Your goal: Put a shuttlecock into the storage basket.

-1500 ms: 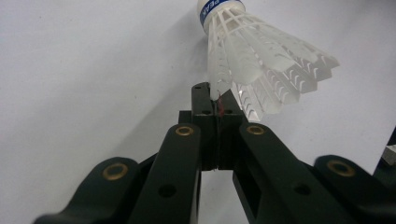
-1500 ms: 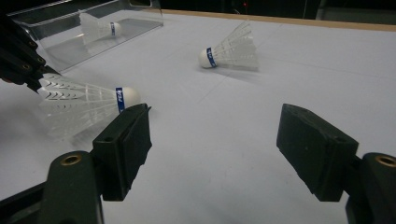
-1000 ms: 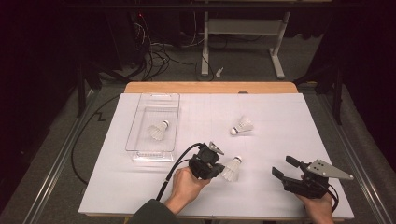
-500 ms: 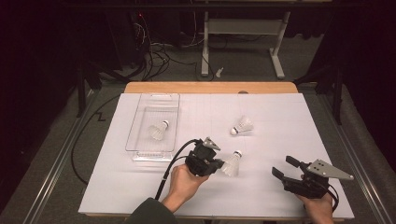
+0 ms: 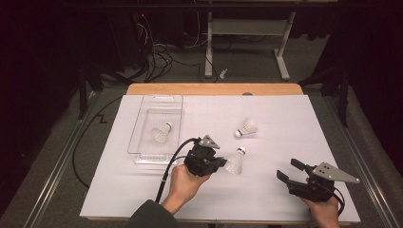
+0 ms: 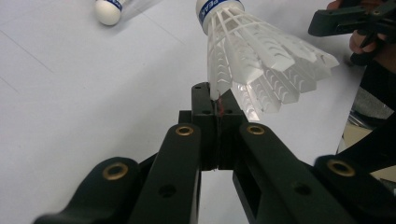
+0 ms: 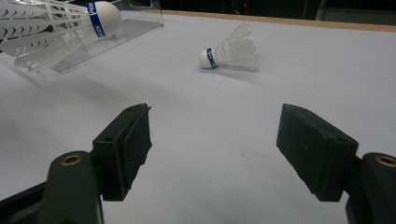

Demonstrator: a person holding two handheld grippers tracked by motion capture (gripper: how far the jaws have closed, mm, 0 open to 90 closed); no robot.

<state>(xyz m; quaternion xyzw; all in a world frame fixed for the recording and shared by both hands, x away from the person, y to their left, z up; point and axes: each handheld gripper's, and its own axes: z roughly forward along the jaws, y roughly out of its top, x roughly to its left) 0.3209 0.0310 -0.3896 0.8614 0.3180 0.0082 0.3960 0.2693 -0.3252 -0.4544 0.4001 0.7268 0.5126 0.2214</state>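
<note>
My left gripper (image 5: 221, 164) (image 6: 217, 99) is shut on the feather skirt of a white shuttlecock (image 5: 236, 161) (image 6: 261, 56), at the front middle of the white table sheet. The cork end points away from the person. That held shuttlecock (image 7: 51, 28) shows at the upper left of the right gripper view. A second shuttlecock (image 5: 247, 127) (image 7: 231, 53) (image 6: 108, 9) lies on its side farther back. A third one (image 5: 160, 134) rests inside the clear tray (image 5: 142, 114) at the left. My right gripper (image 5: 291, 171) (image 7: 215, 144) is open near the front right edge, nothing between its fingers.
The white sheet (image 5: 285, 118) covers a wooden table whose bare far edge (image 5: 214, 89) shows at the back. A black cable (image 5: 168, 166) trails from the left gripper toward the person. Beyond the table stand a stand's legs and floor cables (image 5: 157, 57).
The left gripper, with the shuttlecock in it, has shifted slightly away from the person and a bit left. The right gripper has stayed put.
</note>
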